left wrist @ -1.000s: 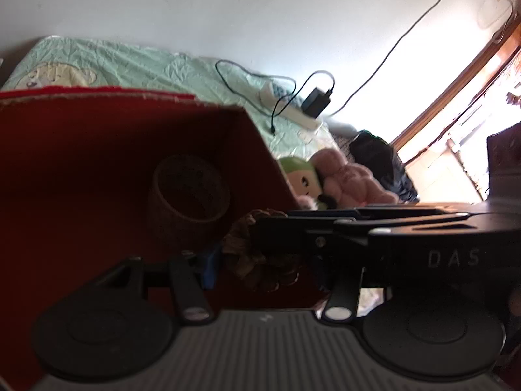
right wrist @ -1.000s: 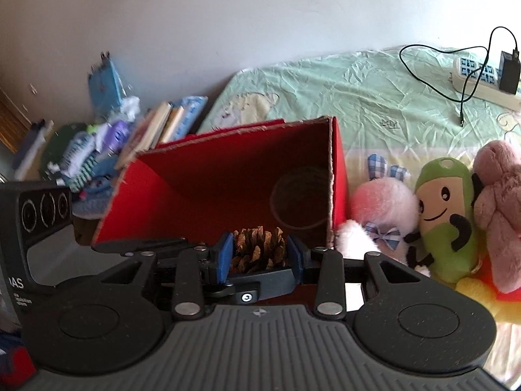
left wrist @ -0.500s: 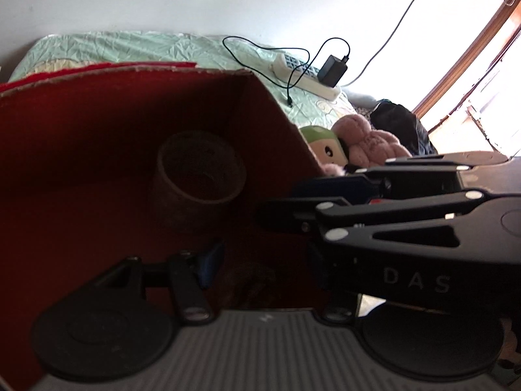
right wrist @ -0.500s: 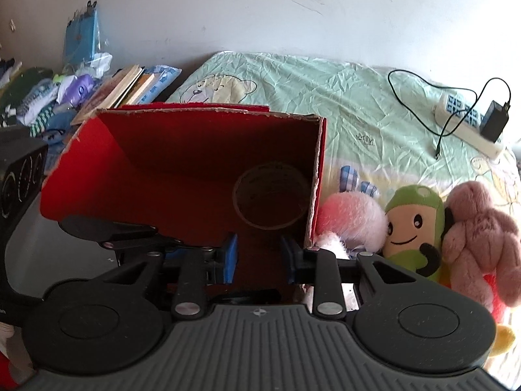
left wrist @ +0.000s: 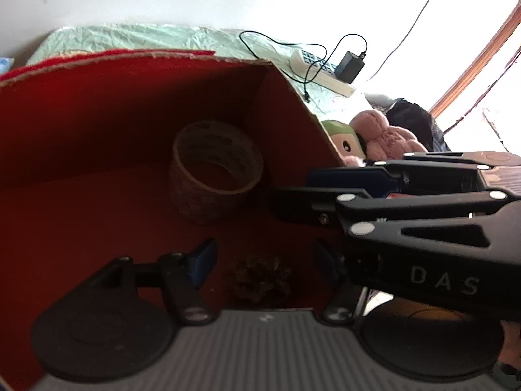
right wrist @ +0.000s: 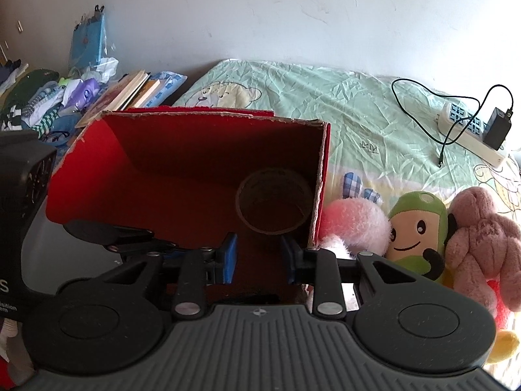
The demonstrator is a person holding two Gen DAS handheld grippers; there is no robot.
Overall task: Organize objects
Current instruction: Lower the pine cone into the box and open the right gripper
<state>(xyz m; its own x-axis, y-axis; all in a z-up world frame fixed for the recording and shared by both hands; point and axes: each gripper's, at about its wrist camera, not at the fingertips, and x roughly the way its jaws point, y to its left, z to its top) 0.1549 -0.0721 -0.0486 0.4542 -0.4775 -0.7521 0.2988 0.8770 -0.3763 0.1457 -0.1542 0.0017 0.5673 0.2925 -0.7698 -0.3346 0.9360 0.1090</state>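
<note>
We are filling the red cardboard box on the bed: tape roll far right, brown pine cone near. Both the left gripper and right gripper are gaping empty; plush toys are waiting right.

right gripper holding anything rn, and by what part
Nothing. The right gripper is open and empty; the pine cone lies loose on the floor of the red box.

Right gripper jaws apart, empty, over red box; tape roll inside, at right wall.
</note>
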